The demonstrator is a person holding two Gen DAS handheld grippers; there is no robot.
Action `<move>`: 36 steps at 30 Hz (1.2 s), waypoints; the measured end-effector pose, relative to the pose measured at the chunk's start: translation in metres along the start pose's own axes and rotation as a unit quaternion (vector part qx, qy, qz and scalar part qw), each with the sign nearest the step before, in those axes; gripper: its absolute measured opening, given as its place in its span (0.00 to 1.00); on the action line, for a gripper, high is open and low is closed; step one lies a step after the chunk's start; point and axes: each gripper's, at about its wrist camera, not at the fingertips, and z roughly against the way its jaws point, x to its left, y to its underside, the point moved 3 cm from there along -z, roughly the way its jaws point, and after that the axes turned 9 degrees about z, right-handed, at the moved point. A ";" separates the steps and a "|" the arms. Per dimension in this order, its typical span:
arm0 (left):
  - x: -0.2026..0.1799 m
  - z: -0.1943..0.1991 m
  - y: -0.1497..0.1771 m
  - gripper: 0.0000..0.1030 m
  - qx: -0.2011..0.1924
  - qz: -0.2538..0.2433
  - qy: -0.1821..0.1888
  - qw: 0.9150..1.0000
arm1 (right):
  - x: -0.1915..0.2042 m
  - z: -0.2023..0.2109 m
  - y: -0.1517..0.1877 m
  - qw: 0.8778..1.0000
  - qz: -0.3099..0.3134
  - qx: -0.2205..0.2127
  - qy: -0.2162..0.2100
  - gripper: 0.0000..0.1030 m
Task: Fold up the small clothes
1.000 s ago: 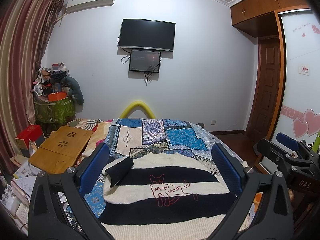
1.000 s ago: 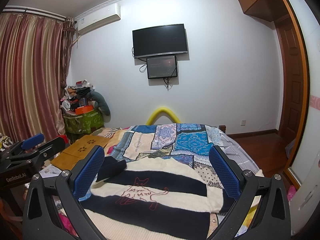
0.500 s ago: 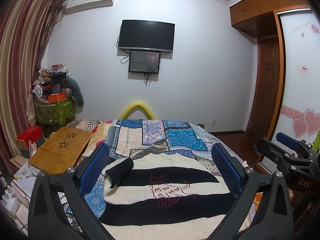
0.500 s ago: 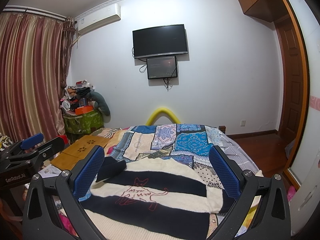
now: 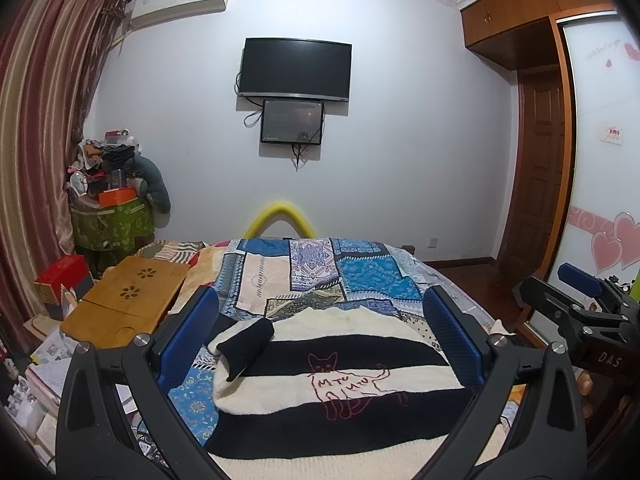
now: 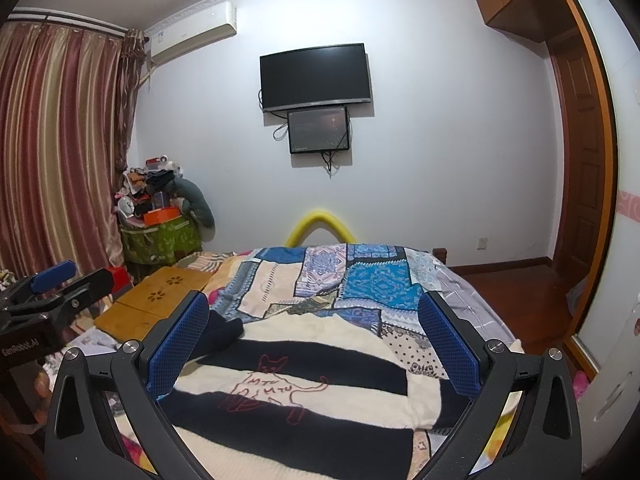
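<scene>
A cream and black striped sweater [image 5: 332, 384] with a red cat outline lies flat on the bed; it also shows in the right wrist view [image 6: 296, 396]. One black-cuffed sleeve [image 5: 246, 346] is folded across its upper left. My left gripper [image 5: 320, 340] is open and empty, held above the sweater. My right gripper [image 6: 312, 344] is open and empty too, above the same sweater. The right gripper's body shows at the right edge of the left wrist view [image 5: 580, 320].
A patchwork quilt [image 5: 316, 276] covers the bed. A wooden lap tray [image 5: 128, 300] and boxes lie at the left. A cluttered green hamper [image 5: 112, 220] stands in the far left corner. A wardrobe [image 5: 600, 160] and door are at the right.
</scene>
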 end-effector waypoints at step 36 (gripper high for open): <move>0.174 -0.305 0.064 0.71 0.291 0.090 -0.106 0.947 | -0.111 -0.266 0.118 0.943 -0.032 0.324 -0.064 0.84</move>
